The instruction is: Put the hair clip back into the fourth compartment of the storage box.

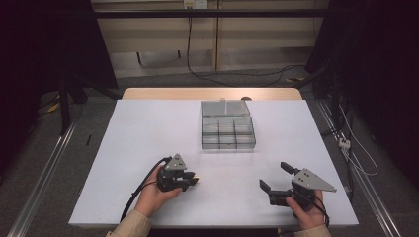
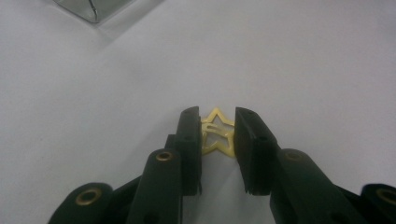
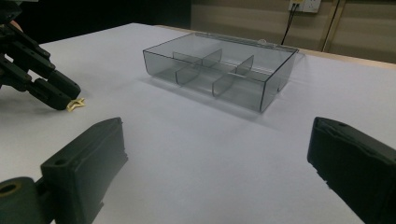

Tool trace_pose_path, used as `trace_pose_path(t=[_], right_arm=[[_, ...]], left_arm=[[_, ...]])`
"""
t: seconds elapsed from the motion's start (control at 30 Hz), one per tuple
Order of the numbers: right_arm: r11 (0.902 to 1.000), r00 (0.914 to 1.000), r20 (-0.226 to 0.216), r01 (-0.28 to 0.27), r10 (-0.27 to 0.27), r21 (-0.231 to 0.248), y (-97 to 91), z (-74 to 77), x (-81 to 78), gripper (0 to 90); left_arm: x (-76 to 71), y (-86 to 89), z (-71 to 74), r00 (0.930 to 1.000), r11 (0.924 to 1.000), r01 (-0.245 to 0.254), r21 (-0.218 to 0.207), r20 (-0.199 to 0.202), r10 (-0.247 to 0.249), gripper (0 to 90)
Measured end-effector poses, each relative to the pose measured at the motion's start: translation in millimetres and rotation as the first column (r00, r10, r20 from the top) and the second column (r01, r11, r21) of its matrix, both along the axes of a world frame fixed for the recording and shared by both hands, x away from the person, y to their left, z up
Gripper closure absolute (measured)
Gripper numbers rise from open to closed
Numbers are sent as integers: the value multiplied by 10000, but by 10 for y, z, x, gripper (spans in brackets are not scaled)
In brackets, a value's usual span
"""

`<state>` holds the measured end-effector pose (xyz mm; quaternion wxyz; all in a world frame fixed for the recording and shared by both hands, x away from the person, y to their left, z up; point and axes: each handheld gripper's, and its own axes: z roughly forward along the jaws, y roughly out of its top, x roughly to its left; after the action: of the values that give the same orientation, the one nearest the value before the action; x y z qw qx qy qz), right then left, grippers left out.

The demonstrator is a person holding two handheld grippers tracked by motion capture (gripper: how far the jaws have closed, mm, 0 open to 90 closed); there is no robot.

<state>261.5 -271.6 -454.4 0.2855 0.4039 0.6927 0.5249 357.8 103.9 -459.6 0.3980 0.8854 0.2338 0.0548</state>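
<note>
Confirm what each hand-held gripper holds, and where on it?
The left hand-held gripper is shut on the gold star, pinching its two side points flat on the white table. The right hand-held gripper is open, holding nothing.

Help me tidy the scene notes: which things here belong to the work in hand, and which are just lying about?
In the job:
- gold star, pinched between the left gripper fingers
- clear divided box, lid open
- right gripper, open and holding nothing

Just about:
- white table
- wall socket with its cables on the floor
</note>
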Motion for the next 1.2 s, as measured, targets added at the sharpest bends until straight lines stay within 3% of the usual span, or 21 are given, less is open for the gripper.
trace_pose_path(t=[0.2,0.3,0.5,0.6,0.7,0.77,0.97,1.2], right_arm=[[10000,10000,-4,-40,40,-9,19,1,13,37],[10000,10000,-2,-40,40,-19,24,3,12,38],[10000,10000,20,-36,36,2,17,4,13,37],[10000,10000,16,-39,39,-10,19,3,15,37],[10000,10000,10,-55,55,0,23,7,13,37],[10000,10000,29,-58,58,4,21,9,14,37],[10000,10000,41,-41,41,37,8,7,17,37],[10000,10000,69,-53,52,62,-8,16,3,37]], left_arm=[[5,-22,7,9999,9999,-80,94,-144,81,714],[-1,-65,38,9997,9986,-151,513,-178,161,715],[7,-75,46,9990,9983,-275,511,-350,293,724],[-2,-82,54,9991,9972,-364,653,-212,379,727],[-2,-80,53,9990,9972,-384,643,-218,399,727],[1,-73,45,9984,9983,-410,405,-367,425,728],[3,-66,50,9976,9976,-536,434,-412,554,728],[34,-48,58,9944,9978,-649,137,-824,658,730]])
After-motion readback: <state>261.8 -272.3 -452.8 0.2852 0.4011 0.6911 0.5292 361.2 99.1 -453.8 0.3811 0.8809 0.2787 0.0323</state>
